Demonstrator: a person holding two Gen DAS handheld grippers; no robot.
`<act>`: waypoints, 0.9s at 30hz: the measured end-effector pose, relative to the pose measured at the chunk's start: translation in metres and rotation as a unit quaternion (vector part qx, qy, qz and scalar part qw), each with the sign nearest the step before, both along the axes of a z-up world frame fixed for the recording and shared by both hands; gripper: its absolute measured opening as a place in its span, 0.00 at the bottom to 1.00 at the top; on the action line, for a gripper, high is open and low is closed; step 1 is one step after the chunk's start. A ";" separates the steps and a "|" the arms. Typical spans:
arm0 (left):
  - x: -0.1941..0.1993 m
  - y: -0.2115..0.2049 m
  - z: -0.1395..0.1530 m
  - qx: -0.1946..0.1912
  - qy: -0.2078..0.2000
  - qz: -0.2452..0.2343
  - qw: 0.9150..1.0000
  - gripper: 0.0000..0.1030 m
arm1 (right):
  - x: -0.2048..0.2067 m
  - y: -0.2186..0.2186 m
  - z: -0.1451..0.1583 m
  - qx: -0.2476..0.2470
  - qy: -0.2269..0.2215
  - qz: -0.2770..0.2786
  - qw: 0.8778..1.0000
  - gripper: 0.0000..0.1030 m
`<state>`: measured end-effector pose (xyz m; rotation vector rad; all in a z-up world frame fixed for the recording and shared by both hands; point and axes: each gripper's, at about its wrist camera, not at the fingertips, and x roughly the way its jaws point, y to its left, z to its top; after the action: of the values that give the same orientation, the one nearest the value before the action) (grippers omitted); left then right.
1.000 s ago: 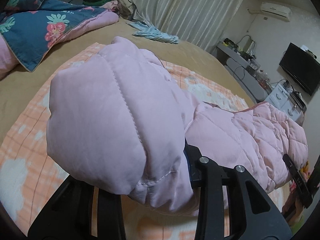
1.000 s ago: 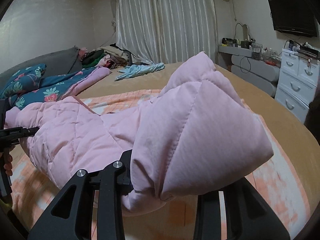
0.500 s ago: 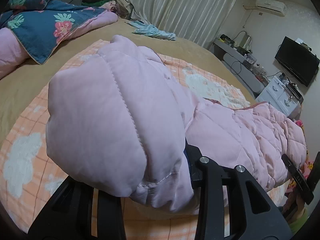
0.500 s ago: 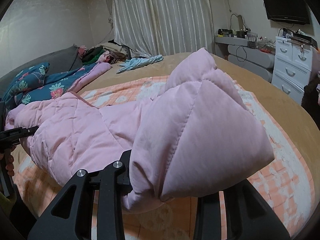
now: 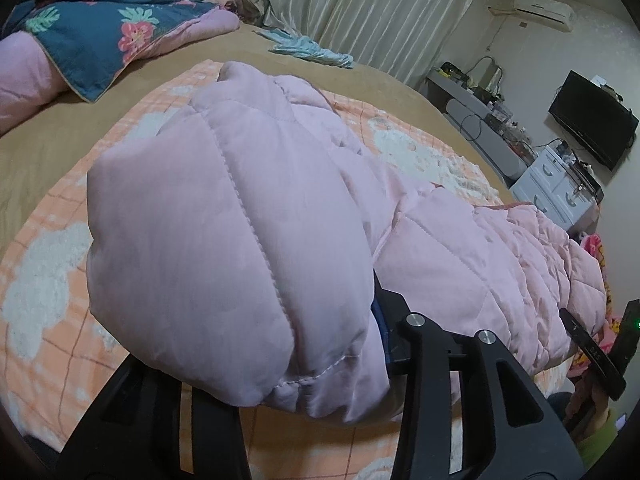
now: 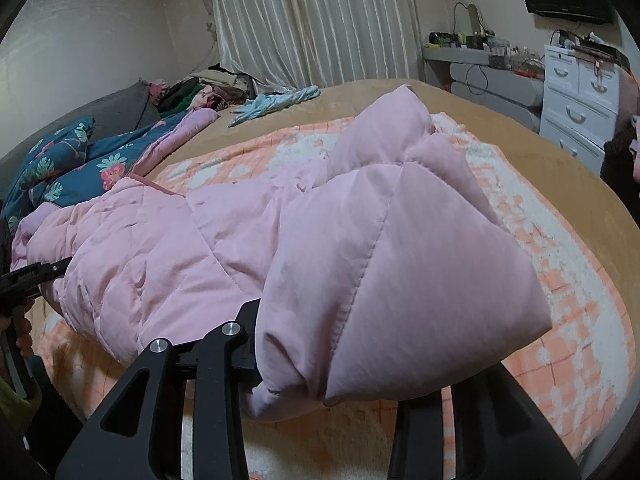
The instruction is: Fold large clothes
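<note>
Over the orange checked blanket [image 5: 60, 320] on the bed [image 6: 560, 168], a pink quilted coat [image 5: 460, 248] hangs stretched between the two claws, each holding one puffy end. Left claw [image 5: 304, 396] has a thick padded fold between its fingers, and its jaws are opening; the fabric still bulges over them, though the pads themselves are hidden under the cloth, so whether they still press cannot be told for sure. Right claw [image 6: 324, 392] shows the same: a fat wad of coat sits between its fingers while the jaws open. From the right wrist view, the left claw appears at the far end of the coat, with a hand [image 6: 20, 328] on its grip. As for progress, the coat looks already doubled lengthwise into a long roll, with sleeves or sides tucked in, and it seems to be at the point of being laid down on the blanket. What remains, by my judgement, is to release it flat, then fold it across into a compact stack and smooth it. No basket or box for finished clothes is visible; the white drawers [image 6: 576, 92] by the wall are shut, their contents unseen. A blue garment [image 6: 276, 100] lies further up the bed, and a floral quilt [image 5: 104, 28] is heaped near the head.
</note>
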<state>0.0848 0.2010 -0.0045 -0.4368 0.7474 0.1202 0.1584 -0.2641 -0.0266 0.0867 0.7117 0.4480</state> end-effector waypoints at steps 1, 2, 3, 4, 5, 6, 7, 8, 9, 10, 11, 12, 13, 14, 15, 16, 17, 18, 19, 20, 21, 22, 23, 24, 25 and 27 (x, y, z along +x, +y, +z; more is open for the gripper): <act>-0.001 0.001 -0.002 -0.003 0.000 0.001 1.000 0.32 | 0.000 0.000 -0.001 0.001 0.002 -0.001 1.000 0.34; -0.001 0.002 -0.003 -0.006 0.001 0.002 1.000 0.33 | 0.001 0.000 -0.002 0.002 0.004 -0.002 1.000 0.34; -0.002 0.003 -0.005 -0.010 0.001 0.004 1.000 0.34 | 0.001 0.000 -0.003 0.005 0.007 -0.003 1.000 0.34; -0.003 0.003 -0.006 -0.011 0.002 0.006 1.000 0.34 | 0.001 -0.002 -0.004 0.006 0.010 -0.004 1.000 0.35; -0.003 0.003 -0.007 -0.013 0.003 0.007 1.000 0.35 | 0.002 -0.003 -0.006 0.008 0.013 -0.006 1.000 0.35; -0.003 0.004 -0.008 -0.015 0.004 0.008 1.000 0.36 | 0.003 -0.002 -0.006 0.010 0.015 -0.007 1.000 0.36; -0.004 0.004 -0.011 -0.016 0.004 0.009 1.000 0.36 | 0.004 -0.003 -0.007 0.012 0.018 -0.009 1.000 0.36; -0.004 0.005 -0.012 -0.017 0.005 0.010 1.000 0.38 | 0.005 -0.004 -0.010 0.015 0.022 -0.010 1.000 0.37; -0.004 0.006 -0.014 -0.018 0.006 0.011 1.000 0.40 | 0.006 -0.004 -0.010 0.017 0.024 -0.011 0.999 0.37; -0.004 0.007 -0.016 -0.021 0.008 0.013 1.000 0.41 | 0.008 -0.005 -0.012 0.022 0.028 -0.013 0.999 0.38; -0.004 0.007 -0.018 -0.022 0.009 0.015 1.000 0.42 | 0.010 -0.006 -0.013 0.026 0.032 -0.015 0.999 0.39; -0.004 0.007 -0.020 -0.023 0.011 0.016 1.000 0.43 | 0.011 -0.009 -0.015 0.031 0.036 -0.017 0.999 0.40; -0.003 0.008 -0.021 -0.023 0.012 0.017 1.000 0.44 | 0.013 -0.010 -0.017 0.033 0.040 -0.018 0.998 0.42; -0.003 0.008 -0.022 -0.024 0.013 0.018 0.999 0.44 | 0.016 -0.010 -0.018 0.035 0.044 -0.020 0.998 0.43; -0.003 0.007 -0.023 -0.024 0.014 0.018 0.999 0.45 | 0.018 -0.011 -0.020 0.039 0.047 -0.023 0.998 0.44; -0.002 0.007 -0.024 -0.024 0.016 0.018 0.999 0.46 | 0.020 -0.012 -0.022 0.042 0.050 -0.025 0.998 0.46; -0.001 0.008 -0.024 -0.025 0.017 0.019 0.999 0.46 | 0.022 -0.013 -0.024 0.044 0.053 -0.027 0.997 0.47; -0.001 0.008 -0.024 -0.027 0.017 0.019 0.999 0.46 | 0.025 -0.014 -0.027 0.048 0.057 -0.030 0.997 0.48; 0.000 0.009 -0.025 -0.026 0.017 0.019 0.999 0.46 | 0.027 -0.014 -0.029 0.050 0.060 -0.031 0.996 0.51; 0.000 0.009 -0.025 -0.025 0.017 0.019 0.999 0.46 | 0.029 -0.014 -0.032 0.054 0.065 -0.034 0.996 0.52; 0.000 0.009 -0.025 -0.026 0.018 0.020 0.999 0.47 | 0.031 -0.016 -0.035 0.057 0.072 -0.037 0.995 0.55; 0.000 0.009 -0.025 -0.026 0.020 0.021 0.999 0.48 | 0.033 -0.017 -0.038 0.060 0.078 -0.039 0.994 0.58; 0.000 0.008 -0.025 -0.026 0.020 0.021 0.999 0.48 | 0.036 -0.018 -0.041 0.062 0.084 -0.042 0.994 0.60; 0.000 0.008 -0.025 -0.025 0.021 0.021 0.999 0.48 | 0.036 -0.018 -0.043 0.063 0.086 -0.043 0.993 0.62; 0.000 0.008 -0.025 -0.023 0.021 0.021 0.999 0.48 | 0.036 -0.019 -0.044 0.064 0.088 -0.043 0.993 0.65; 0.000 0.008 -0.025 -0.022 0.023 0.021 0.999 0.48 | 0.035 -0.019 -0.045 0.066 0.093 -0.044 0.993 0.68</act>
<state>0.0851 0.2094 -0.0297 -0.4938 0.7865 0.1544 0.1939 -0.2833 -0.0720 0.2864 0.8568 0.4062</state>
